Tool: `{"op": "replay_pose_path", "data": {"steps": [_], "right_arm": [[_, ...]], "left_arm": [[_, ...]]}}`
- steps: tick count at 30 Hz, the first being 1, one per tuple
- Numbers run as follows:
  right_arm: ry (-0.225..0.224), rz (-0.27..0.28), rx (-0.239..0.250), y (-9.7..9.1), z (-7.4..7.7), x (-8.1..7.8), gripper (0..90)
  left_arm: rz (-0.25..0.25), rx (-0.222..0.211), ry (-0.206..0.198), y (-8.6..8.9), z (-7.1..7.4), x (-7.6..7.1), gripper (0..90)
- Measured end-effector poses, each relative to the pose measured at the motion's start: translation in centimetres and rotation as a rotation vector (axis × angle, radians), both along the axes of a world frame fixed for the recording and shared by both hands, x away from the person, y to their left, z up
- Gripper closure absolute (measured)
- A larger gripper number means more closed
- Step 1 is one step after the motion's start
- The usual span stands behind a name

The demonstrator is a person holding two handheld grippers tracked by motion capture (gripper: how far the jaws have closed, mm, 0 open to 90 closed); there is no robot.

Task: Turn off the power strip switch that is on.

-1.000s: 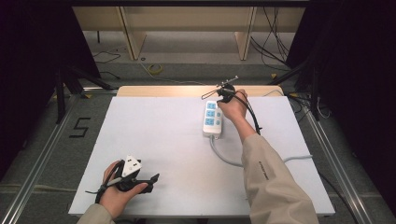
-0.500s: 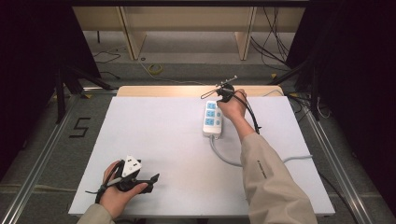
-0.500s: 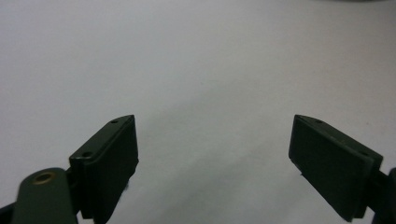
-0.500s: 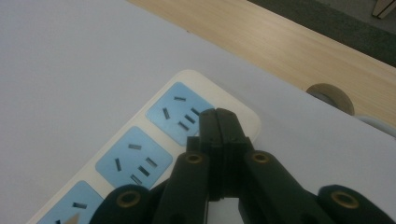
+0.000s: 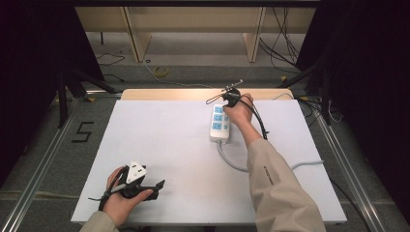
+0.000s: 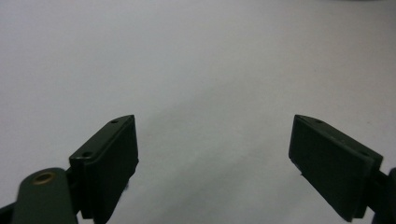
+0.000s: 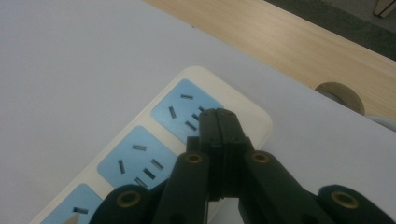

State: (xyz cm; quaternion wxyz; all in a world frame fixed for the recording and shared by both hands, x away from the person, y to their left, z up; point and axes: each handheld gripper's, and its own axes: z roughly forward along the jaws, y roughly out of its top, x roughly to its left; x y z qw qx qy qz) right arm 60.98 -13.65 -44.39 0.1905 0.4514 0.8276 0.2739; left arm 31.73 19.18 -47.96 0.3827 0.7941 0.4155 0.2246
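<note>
The white power strip with blue socket panels lies near the far edge of the white tabletop, its long axis running far to near, cord trailing toward the near edge. The right gripper, jaws pressed together and holding nothing, sits directly over the strip's farthest socket. The left gripper, spread wide and empty, rests by the near-left corner, well apart.

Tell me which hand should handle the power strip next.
Right. The right gripper, jaws shut, sits over the power strip at its far socket. The left gripper, jaws open, rests near the table's near-left edge, far from it.
</note>
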Motion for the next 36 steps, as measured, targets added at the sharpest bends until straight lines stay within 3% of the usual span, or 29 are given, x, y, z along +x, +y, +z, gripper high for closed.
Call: {"op": "replay_pose_path", "data": {"steps": [36], "right_arm": [[0.004,-0.024,-0.018,-0.31,-0.51,0.66,90.0]], "left_arm": [[-0.003,-0.002,0.007,-0.02,-0.09,0.06,15.5]]}}
